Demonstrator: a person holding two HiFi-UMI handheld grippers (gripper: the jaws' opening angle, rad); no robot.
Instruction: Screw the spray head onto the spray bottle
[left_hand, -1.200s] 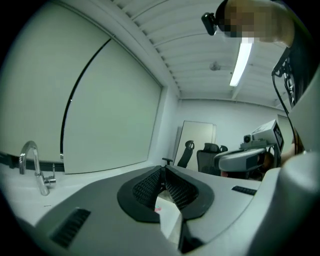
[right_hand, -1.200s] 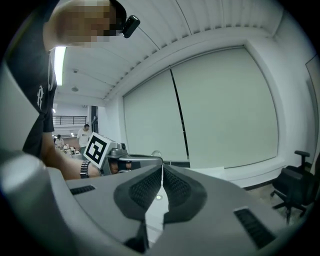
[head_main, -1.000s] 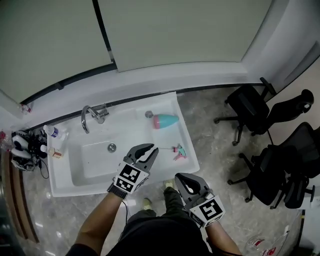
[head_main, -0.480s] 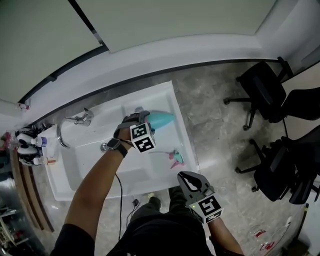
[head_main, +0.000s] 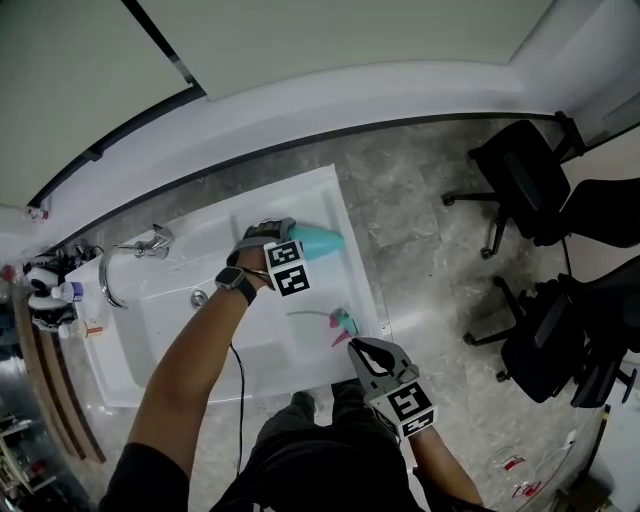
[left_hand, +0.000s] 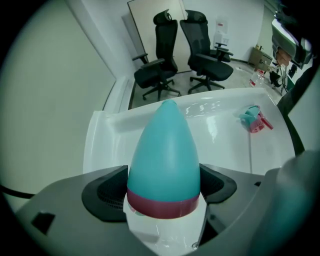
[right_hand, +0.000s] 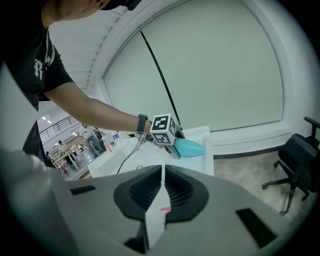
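Note:
A teal spray bottle (head_main: 320, 240) with a dark red band lies on its side on the white sink's (head_main: 180, 335) far right corner. My left gripper (head_main: 285, 238) reaches over the basin, and its jaws are opening with the bottle (left_hand: 164, 155) lying between the pads. The teal and pink spray head (head_main: 342, 323) rests on the sink top near the front right, with its thin tube trailing left; the left gripper view shows the spray head (left_hand: 255, 119) too. My right gripper (head_main: 362, 350) is shut and empty, just in front of the sink's near edge. The right gripper view shows the bottle (right_hand: 189, 147).
A chrome faucet (head_main: 125, 262) stands at the sink's left end, with small bottles (head_main: 55, 300) beside it. Black office chairs (head_main: 520, 170) stand on the marble floor to the right. A white ledge and pale wall run behind the sink.
My left gripper has travelled from the near edge across the sink to the bottle, and its jaws now straddle it. The right gripper has stayed shut near the front edge.

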